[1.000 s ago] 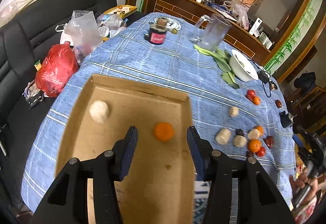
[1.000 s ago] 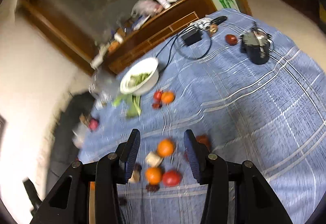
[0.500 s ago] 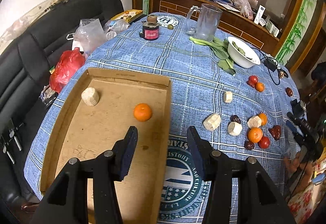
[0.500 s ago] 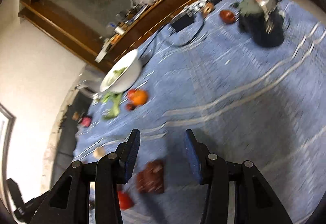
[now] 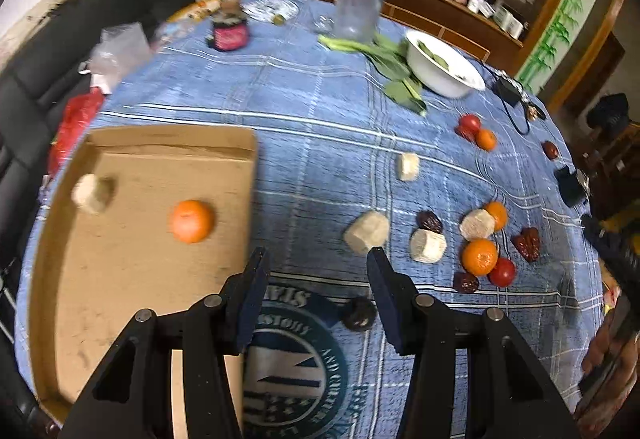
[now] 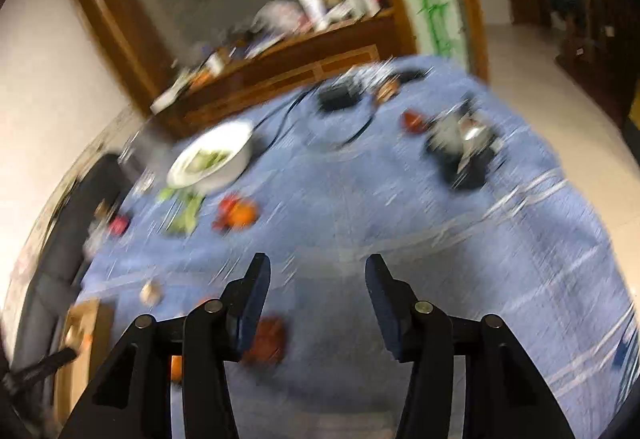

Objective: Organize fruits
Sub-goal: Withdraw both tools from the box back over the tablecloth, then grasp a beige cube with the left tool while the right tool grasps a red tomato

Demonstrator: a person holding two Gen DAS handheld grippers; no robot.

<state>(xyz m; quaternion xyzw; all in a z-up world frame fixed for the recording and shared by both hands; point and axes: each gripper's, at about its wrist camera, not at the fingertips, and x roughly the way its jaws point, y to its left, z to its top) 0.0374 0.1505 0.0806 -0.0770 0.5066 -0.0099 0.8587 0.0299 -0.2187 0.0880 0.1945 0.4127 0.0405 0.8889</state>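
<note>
A cardboard tray [image 5: 132,279] lies at the left and holds an orange [image 5: 191,221] and a pale beige chunk [image 5: 92,193]. My left gripper [image 5: 318,271] is open and empty, over the blue cloth just right of the tray. Ahead of it lie a beige chunk [image 5: 367,232], more chunks, oranges [image 5: 479,257], red dates [image 5: 528,239] and a small tomato [image 5: 502,272]. A dark date [image 5: 359,313] lies between the fingers. My right gripper [image 6: 318,271] is open and empty above the cloth; the view is blurred. A red date [image 6: 267,335] lies by its left finger.
A white bowl of greens [image 5: 442,69], leafy greens [image 5: 394,69], a glass pitcher [image 5: 358,9] and a dark jar [image 5: 229,31] stand at the far side. A tomato and orange pair [image 5: 478,131], a black charger and cable [image 5: 508,91] sit right. A black sofa with bags [image 5: 76,127] borders the left.
My left gripper has moved right, from over the tray to over the cloth, leaving the orange in the tray. My right gripper has swung and tilted up; its view is now blurred.
</note>
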